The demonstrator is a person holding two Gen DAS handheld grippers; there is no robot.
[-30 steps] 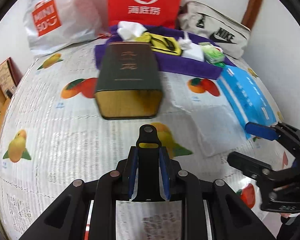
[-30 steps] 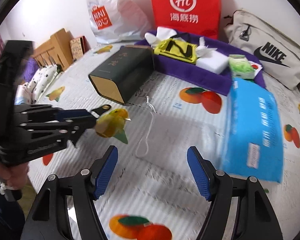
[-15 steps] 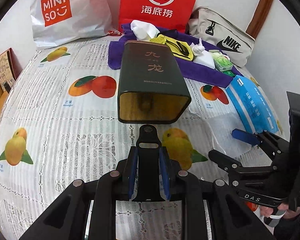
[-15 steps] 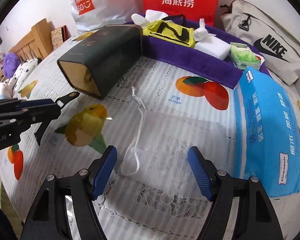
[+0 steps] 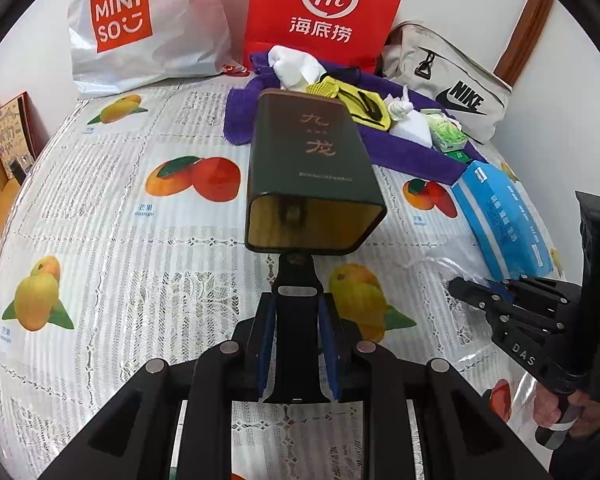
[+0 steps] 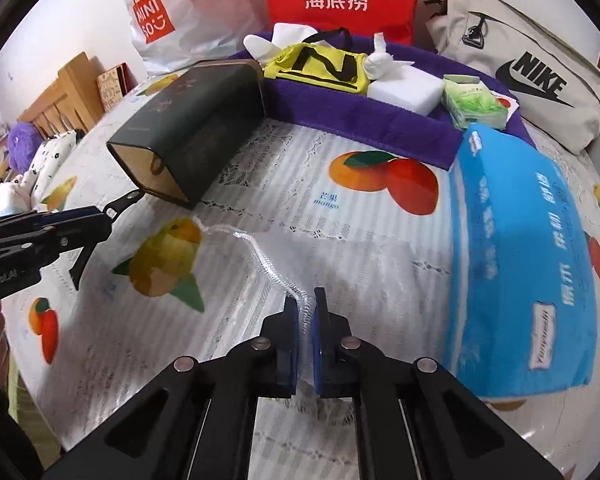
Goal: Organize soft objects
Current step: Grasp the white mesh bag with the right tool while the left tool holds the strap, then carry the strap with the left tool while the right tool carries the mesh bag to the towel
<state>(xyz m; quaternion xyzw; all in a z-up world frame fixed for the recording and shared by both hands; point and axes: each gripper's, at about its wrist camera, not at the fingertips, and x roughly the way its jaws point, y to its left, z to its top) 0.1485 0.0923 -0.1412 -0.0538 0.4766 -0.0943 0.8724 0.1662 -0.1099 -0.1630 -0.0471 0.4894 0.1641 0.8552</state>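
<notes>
My left gripper (image 5: 297, 322) is shut on a black clip-like piece, its tip at the open gold mouth of a dark green tin box (image 5: 312, 168) lying on the bed. My right gripper (image 6: 306, 312) is shut on the gathered edge of a clear plastic bag (image 6: 268, 264) with a white drawstring, lying flat on the bedcover. A blue tissue pack (image 6: 528, 248) lies to the right. A purple towel (image 6: 380, 124) behind carries a yellow pouch (image 6: 320, 66), white cloths and a green tissue pack (image 6: 472, 102).
A Miniso bag (image 5: 140, 28), a red paper bag (image 5: 324, 12) and a Nike bag (image 5: 452, 92) stand against the wall. Wooden furniture and plush toys (image 6: 32, 152) are off the bed's left side. The fruit-print cover (image 5: 100, 240) spans the bed.
My right gripper has moved down and closed on the clear bag's edge. My left gripper has moved forward, closer to the tin's mouth.
</notes>
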